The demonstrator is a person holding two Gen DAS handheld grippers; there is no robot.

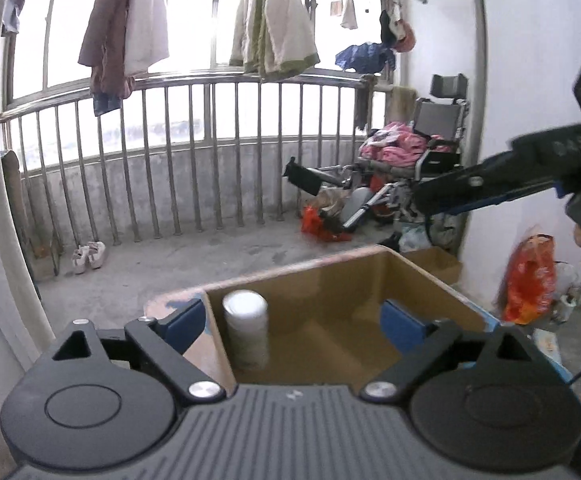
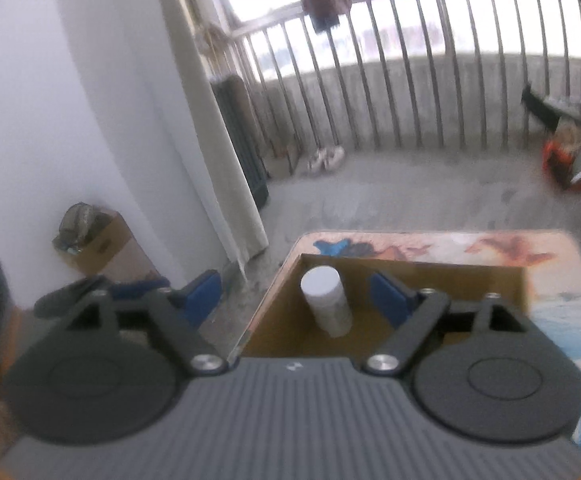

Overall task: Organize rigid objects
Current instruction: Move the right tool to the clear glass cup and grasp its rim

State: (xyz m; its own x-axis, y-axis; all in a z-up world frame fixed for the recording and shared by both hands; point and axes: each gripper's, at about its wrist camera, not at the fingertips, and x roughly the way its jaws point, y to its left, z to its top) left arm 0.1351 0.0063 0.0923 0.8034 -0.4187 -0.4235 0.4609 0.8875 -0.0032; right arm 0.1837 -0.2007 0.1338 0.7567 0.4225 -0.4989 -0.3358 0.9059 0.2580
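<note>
On our far left the left gripper [image 1: 294, 320] hangs above the near edge of the open brown cardboard box [image 1: 430, 276], its blue-padded jaws spread wide with nothing between the pads. Just inside the box's left wall stands the white cylindrical plastic bottle with a flat white cap [image 1: 246, 328], upright on the box floor and close against that wall; from the right wrist view the same bottle [image 2: 326, 300] sits in the box's near left corner, leaning slightly in the picture, which may be only the lens. The box rests on a low table with a painted orange and blue top [image 2: 562, 280].

We judge the bottle light, stiff and smooth, so it could slip under a weak pinch, yet it should not crush. The body just under the cap looks like the best hold, jaws on either side, approached from the side away from the wall where there is room.

Further right the right gripper [image 2: 294, 296] also has its jaws well apart and empty, poised over the box's near left corner.
</note>
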